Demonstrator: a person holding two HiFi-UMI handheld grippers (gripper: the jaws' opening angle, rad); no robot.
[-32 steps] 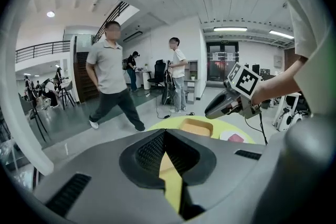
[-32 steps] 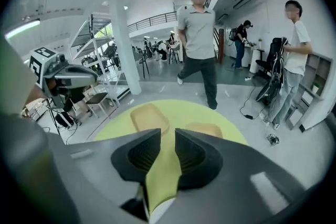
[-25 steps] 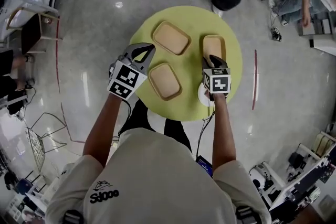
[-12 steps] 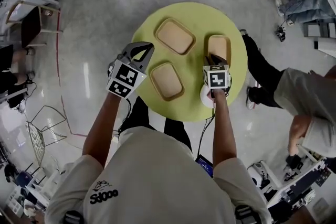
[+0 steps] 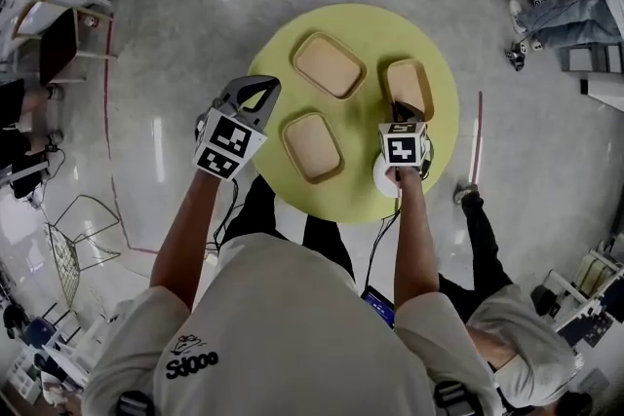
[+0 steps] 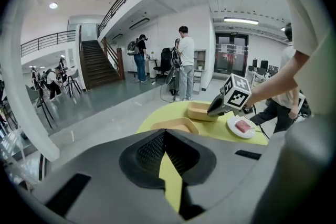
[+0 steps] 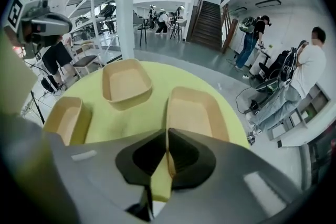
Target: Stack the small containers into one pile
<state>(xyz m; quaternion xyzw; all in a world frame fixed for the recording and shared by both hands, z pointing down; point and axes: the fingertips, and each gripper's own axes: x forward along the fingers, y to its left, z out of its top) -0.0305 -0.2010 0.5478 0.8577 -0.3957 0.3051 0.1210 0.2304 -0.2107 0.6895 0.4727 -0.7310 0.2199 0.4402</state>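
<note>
Three small containers sit apart on the round table (image 5: 361,24): back container (image 5: 330,65), front container (image 5: 312,147), right-edge container (image 5: 409,88). Right gripper (image 5: 402,109) jaws are closing, with the right-edge container's near wall between them. Left gripper (image 5: 268,85) jaws together, empty, at the table's left edge.

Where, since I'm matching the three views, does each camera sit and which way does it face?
Head view: on the person's head, steeply down at the table; shoulders, arms, left gripper and right gripper show.
Left gripper view: on the left gripper, across the table along its shut, empty jaws; right arm shows.
Right gripper view: on the right gripper; jaws closing on the right container rim.
Shared: all show the table and right container.
</note>
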